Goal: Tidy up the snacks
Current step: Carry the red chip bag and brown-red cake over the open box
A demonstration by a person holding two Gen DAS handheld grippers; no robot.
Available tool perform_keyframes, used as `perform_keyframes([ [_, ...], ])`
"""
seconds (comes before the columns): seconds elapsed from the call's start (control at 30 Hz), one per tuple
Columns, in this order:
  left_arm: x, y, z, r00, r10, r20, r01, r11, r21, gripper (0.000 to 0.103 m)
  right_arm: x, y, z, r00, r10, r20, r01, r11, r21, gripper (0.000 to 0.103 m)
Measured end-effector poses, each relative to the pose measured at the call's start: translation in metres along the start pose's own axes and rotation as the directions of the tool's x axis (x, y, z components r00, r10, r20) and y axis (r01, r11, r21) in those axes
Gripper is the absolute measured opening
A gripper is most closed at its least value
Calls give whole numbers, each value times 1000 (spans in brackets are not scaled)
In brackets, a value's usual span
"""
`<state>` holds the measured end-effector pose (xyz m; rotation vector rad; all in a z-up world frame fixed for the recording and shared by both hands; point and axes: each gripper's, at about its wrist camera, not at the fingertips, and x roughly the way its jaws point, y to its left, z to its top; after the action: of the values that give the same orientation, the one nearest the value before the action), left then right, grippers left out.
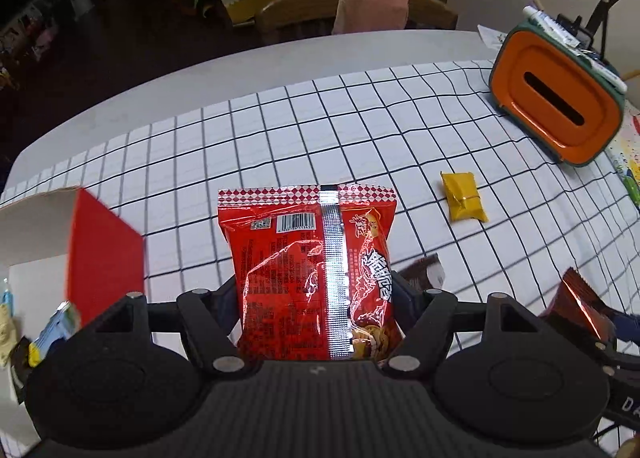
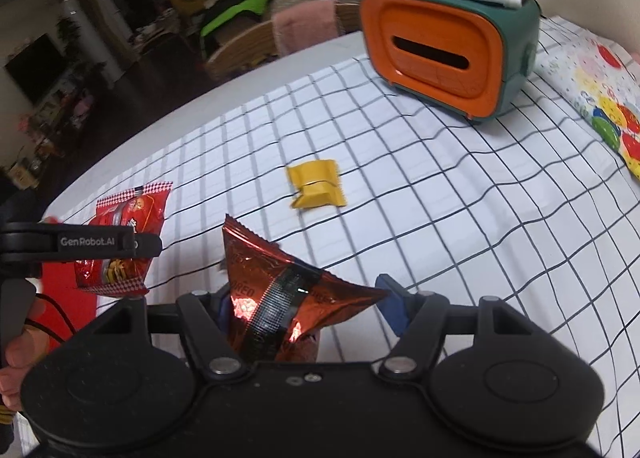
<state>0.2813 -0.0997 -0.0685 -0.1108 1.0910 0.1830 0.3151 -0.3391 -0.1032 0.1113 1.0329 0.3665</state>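
My left gripper (image 1: 318, 290) is shut on a red snack bag (image 1: 308, 258) and holds it above the checked tablecloth; the bag also shows in the right wrist view (image 2: 124, 234). My right gripper (image 2: 308, 298) is shut on a copper-brown Oreo packet (image 2: 280, 290), seen in the left wrist view (image 1: 576, 310) at the right edge. A small yellow packet (image 1: 464, 197) (image 2: 318, 187) lies on the cloth ahead. A red-and-white box (image 1: 80, 242) stands open at the left with several snacks inside.
An orange and green tissue box holder (image 1: 556, 97) (image 2: 448, 53) with pens on top stands at the far right. A colourful patterned sheet (image 2: 600, 105) lies beside it. A dark brown packet (image 1: 424, 270) lies by the left gripper. Chairs stand beyond the table's far edge.
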Motion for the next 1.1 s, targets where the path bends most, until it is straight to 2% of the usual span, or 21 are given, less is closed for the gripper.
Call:
perform_keyframes([
  [0.27,-52,28,-24,1000,-23,12,23,1000,18,72,-39,34,-7,997,71,22,-69,995,-68,68],
  [0.53,-92,96,-36,996,-55,68,58,998,-37,72,-56,97,-15,996,88,32,-82,986,-148,68],
  [0.77,-105,165,-50,996,-25,87,31,997,-69,72,-49,168,-26,995,100,29,-92,976,-199,68],
  [1.1,-105,267,-70,993,68,99,-57,992,-111,72,-19,281,-35,992,128,9,-119,944,-308,68],
])
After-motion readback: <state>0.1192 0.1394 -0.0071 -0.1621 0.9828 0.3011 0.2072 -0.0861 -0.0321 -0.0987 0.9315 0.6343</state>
